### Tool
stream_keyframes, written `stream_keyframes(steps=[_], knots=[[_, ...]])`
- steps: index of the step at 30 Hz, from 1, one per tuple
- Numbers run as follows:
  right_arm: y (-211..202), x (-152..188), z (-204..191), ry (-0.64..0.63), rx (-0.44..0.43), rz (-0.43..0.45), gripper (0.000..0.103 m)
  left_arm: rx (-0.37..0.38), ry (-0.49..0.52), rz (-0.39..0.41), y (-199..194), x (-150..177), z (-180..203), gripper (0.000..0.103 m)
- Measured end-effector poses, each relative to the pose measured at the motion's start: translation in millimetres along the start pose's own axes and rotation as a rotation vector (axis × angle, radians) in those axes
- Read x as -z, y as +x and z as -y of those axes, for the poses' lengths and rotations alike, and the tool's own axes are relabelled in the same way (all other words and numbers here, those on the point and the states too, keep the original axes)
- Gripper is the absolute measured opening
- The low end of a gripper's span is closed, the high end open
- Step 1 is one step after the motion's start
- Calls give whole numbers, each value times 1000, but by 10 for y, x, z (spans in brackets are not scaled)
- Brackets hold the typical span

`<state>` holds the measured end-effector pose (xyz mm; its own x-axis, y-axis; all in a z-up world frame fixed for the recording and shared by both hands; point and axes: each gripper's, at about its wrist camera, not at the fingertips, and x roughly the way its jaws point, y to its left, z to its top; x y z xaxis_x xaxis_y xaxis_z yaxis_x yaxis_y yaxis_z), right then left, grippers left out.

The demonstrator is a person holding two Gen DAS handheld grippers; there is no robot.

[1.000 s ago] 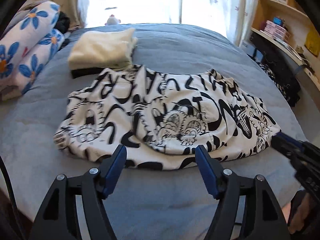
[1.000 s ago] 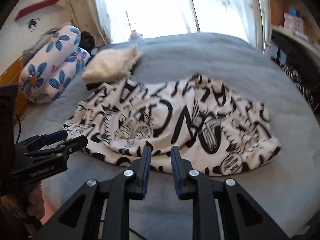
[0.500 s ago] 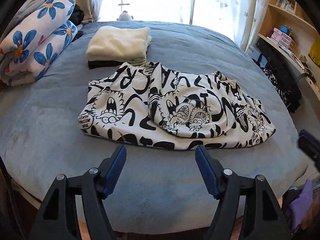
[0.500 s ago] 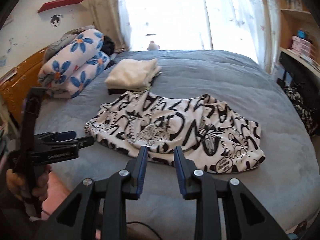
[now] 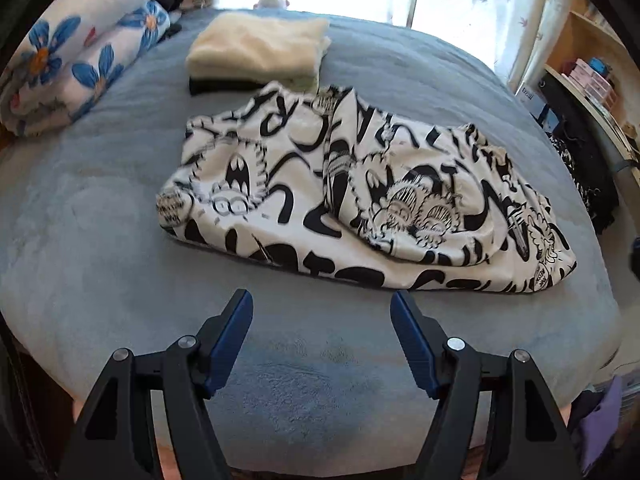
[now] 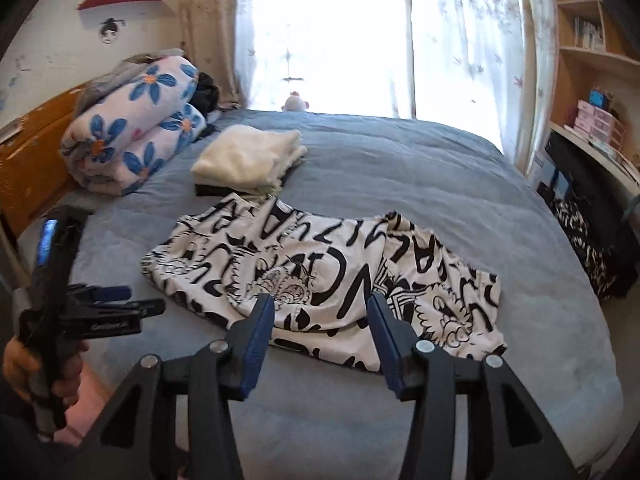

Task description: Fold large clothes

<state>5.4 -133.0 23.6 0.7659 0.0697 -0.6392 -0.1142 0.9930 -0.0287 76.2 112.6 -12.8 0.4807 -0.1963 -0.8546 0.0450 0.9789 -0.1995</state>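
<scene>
right tool (image 6: 320, 312): jaws opening, empty, drawn back from shirt (image 6: 320, 276)
left tool (image 5: 322, 308): wide, empty
meaning: fold released

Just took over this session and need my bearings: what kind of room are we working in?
Most likely a bedroom in a home. The garment lies on a wide bed with a grey cover, a rolled floral quilt sits against the headboard, and a curtained window and shelves stand beyond.
</scene>
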Motion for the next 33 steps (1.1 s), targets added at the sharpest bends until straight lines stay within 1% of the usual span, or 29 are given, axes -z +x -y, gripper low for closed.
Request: stream_keyframes(steps=[2, 4, 9, 11, 13, 16, 17, 19, 21, 24, 26, 27, 28, 29, 31, 32, 33], knots=[[178, 22, -24, 21, 7, -6, 49, 19, -29, -35, 164, -4, -68, 70], [365, 40, -49, 56, -15, -15, 49, 48, -61, -54, 315, -6, -144, 70], [786, 11, -106, 108, -71, -52, 49, 132, -189, -60, 743, 4, -442, 70], [910, -2, -121, 113, -83, -61, 49, 165, -250, -47, 929, 12, -585, 70], [1036, -20, -139, 119, -84, -69, 49, 167, -280, -35, 1053, -1, -669, 70], [1195, -43, -148, 139, -87, -79, 48, 187, -321, 25, 1201, -80, -781, 70], [1255, -46, -150, 146, -89, -82, 48, 183, -328, 47, 1236, -120, -803, 70], [1344, -47, -162, 145, -78, -89, 43, 173, -349, 53, 1347, -214, -843, 70], [1460, -45, -175, 139, -70, -106, 32, 178, -379, 44, 1454, -294, -892, 70], [1614, -66, -196, 132, -68, -129, 19, 172, -408, 54, 1550, -425, -920, 70], [1694, -99, -203, 133, -76, -128, 17, 171, -423, 77, 1579, -514, -943, 70], [1745, -133, -216, 130, -79, -124, 16, 172, -431, 88, 1583, -541, -973, 68], [1779, -160, -227, 126, -80, -120, 16, 163, -445, 115, 1572, -560, -980, 57], [1826, -195, -240, 121, -76, -113, 15, 145, -450, 131, 1549, -584, -983, 50], [1947, -269, -255, 116, -69, -106, 12, 136, -438, 172, 1491, -606, -966, 36], [2015, -297, -261, 112, -67, -102, 11, 126, -426, 196, 1448, -604, -954, 32], [2098, -313, -262, 107, -53, -98, 10, 111, -411, 215, 1377, -583, -927, 27]])
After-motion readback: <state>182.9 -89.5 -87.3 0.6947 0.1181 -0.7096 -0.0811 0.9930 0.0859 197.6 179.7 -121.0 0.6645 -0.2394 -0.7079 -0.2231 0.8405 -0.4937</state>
